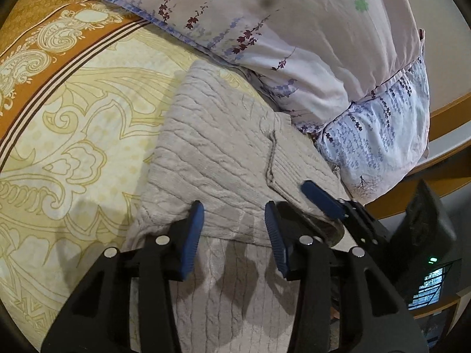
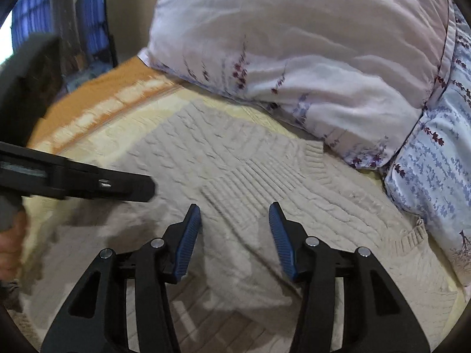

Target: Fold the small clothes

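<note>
My left gripper (image 1: pixel 234 229) and right gripper (image 2: pixel 234 229) both hover with jaws apart, holding nothing, over the beige cable-knit sweater (image 1: pixel 217 153) lying partly folded on the yellow patterned bedsheet (image 1: pixel 73 135). Behind it sit 2 floral pillows (image 1: pixel 265 23).

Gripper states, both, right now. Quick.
Left gripper: open, holding nothing, jaws apart over the folded beige sweater.
Right gripper: open, holding nothing, poised above the same sweater.
</note>
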A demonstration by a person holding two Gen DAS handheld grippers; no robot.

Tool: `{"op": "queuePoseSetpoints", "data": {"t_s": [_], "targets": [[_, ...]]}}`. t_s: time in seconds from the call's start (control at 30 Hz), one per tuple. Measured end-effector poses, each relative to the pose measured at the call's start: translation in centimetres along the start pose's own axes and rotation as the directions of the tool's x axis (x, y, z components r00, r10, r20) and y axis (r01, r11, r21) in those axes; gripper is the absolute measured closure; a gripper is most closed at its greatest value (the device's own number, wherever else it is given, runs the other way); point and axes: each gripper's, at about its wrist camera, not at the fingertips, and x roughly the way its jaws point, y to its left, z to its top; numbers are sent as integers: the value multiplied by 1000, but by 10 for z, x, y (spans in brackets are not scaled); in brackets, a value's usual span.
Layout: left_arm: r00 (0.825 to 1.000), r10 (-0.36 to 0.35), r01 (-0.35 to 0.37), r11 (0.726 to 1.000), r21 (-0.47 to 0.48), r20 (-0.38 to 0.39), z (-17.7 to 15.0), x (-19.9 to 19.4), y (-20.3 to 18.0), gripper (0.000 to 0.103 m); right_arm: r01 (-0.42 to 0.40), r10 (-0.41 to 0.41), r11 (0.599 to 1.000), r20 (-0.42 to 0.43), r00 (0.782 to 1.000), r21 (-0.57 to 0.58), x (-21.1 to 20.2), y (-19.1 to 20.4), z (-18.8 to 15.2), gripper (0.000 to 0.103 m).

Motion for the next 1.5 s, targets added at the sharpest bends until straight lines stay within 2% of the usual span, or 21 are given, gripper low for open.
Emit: {"op": "queuePoseSetpoints", "data": {"t_s": [0.03,0.1,0.13,0.23,0.27,0.43,0.5,0.57,0.63,0.67,0.8,0.83,0.87,0.9,0.97,1.03,1.17,1.33,1.37,1.43,1.5], "targets": [[1000,-4,4,1000,-6,-1,0,0,1,59,5,-5,1000,4,1000,3,4,0,-1,55],[1000,-8,8,1000,-12,-2,1,0,2,59,9,-9,1000,29,1000,5,5,1,-2,83],[1000,-7,7,1000,-11,-2,1,0,1,59,5,-6,1000,34,999,15,5,0,-2,87],[1000,-4,4,1000,-4,0,1,1,0,59,-33,25,995,87,996,90,-7,-11,-4,91],[1000,-1,1,1000,-2,1,1,1,0,59,-43,29,991,114,993,125,-16,-17,-6,96],[1000,3,-3,1000,2,3,1,2,-2,59,-17,-73,939,247,966,345,-72,-63,-25,96],[1000,2,-2,1000,2,3,1,2,-1,59,-17,-127,887,279,952,462,-97,-92,-44,96],[1000,0,0,1000,2,3,2,2,-2,59,-36,-181,790,288,940,612,-123,-129,-82,96],[1000,-3,3,1000,3,5,1,3,-2,58,-51,-202,693,261,944,719,-133,-155,-115,96],[1000,-4,4,1000,3,5,1,3,-2,57,-65,-188,635,235,953,770,-133,-167,-135,96],[1000,3,-3,1000,13,8,0,4,-5,54,-180,-24,491,220,975,852,-118,-191,-176,92],[1000,7,-7,1000,15,9,0,5,-6,53,-203,1,463,229,974,863,-116,-194,-180,79],[1000,9,-9,1000,16,9,0,5,-7,53,-240,37,425,248,968,873,-115,-199,-186,53],[1000,11,-11,1000,17,9,0,5,-7,52,-253,49,402,255,966,880,-114,-202,-188,45],[1000,14,-14,1000,20,8,1,6,-8,51,-315,77,323,307,948,892,-113,-215,-196,43],[1000,17,-17,1000,22,7,1,6,-8,50,-323,84,310,313,946,894,-110,-218,-198,44],[1000,16,-16,1000,25,4,2,7,-9,47,-281,70,321,273,959,904,-105,-225,-198,66],[1000,24,-24,999,47,-1,2,9,-13,43,-264,87,334,249,964,905,-90,-234,-191,70],[1000,25,-25,998,51,-1,2,10,-14,42,-266,98,334,247,964,904,-88,-236,-190,76],[1000,28,-28,998,59,-1,2,10,-16,40,-236,87,367,220,972,900,-85,-238,-186,92],[999,34,-34,997,71,-1,1,11,-17,39,-189,33,441,194,980,877,-92,-233,-177,93]]}}
